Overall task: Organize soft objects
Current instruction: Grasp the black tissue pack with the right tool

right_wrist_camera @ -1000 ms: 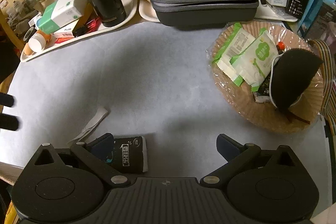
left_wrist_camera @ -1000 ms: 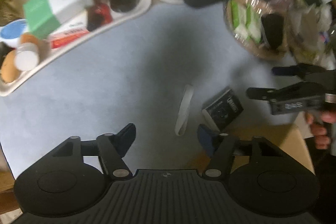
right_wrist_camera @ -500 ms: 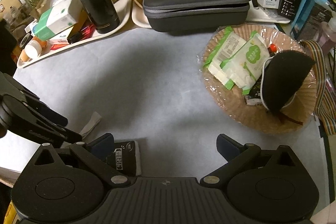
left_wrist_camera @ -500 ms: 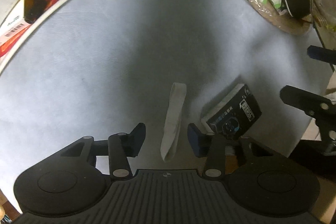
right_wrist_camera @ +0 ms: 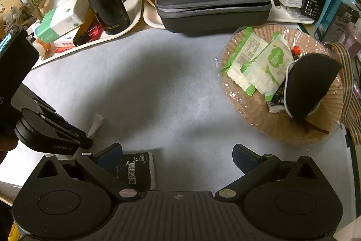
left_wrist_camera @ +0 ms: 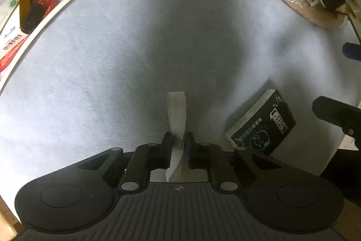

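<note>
Closing left gripper (left_wrist_camera: 178, 139) on one white strip (left_wrist_camera: 177, 114) | right gripper (right_wrist_camera: 177, 156) spread | two green packets (right_wrist_camera: 259, 62), basket (right_wrist_camera: 259, 114) fully visible only from right wrist

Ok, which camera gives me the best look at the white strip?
Left wrist. It shows the white strip nearly whole, running between the closing left claw's fingers and curling up off the cloth. The right wrist view catches only its far end; the left claw hides the rest.
</note>
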Demonstrator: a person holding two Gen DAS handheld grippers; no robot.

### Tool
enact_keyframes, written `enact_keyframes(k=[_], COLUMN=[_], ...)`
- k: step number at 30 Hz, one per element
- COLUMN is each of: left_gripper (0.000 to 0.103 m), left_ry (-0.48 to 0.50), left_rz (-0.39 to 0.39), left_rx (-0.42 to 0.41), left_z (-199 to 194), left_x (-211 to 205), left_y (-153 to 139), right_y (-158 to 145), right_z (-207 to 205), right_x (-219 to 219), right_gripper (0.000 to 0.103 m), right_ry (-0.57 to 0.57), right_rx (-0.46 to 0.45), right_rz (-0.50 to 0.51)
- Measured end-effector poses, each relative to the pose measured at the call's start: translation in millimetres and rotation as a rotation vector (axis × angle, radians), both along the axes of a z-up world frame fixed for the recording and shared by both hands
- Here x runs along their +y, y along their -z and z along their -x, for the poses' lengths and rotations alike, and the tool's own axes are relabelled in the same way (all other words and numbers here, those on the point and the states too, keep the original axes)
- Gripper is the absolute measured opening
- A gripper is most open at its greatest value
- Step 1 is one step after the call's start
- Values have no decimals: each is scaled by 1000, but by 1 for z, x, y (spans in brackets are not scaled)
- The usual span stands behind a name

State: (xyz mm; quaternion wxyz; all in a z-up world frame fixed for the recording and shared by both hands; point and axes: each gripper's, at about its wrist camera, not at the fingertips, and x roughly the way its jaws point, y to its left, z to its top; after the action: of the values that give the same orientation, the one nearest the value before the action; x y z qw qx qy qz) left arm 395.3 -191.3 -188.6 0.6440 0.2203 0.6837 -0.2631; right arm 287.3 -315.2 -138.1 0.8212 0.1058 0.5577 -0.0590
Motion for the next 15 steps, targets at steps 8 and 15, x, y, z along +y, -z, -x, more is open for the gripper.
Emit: enact_keyframes(k=[8,15], left_gripper=[4,4], left_ry=[-37,-122], left_rz=[23,97], left_rx=[-103,-183], left_z=[-3,-5], left_x=[12,42], left_y=[-24,-68], right_y=[-1,-5], right_z=[0,-6], right_x=[-1,0], right_gripper=[103,103], right_ry=[-45,-249], right_rx=[-22,-51], right_rz=[46,106])
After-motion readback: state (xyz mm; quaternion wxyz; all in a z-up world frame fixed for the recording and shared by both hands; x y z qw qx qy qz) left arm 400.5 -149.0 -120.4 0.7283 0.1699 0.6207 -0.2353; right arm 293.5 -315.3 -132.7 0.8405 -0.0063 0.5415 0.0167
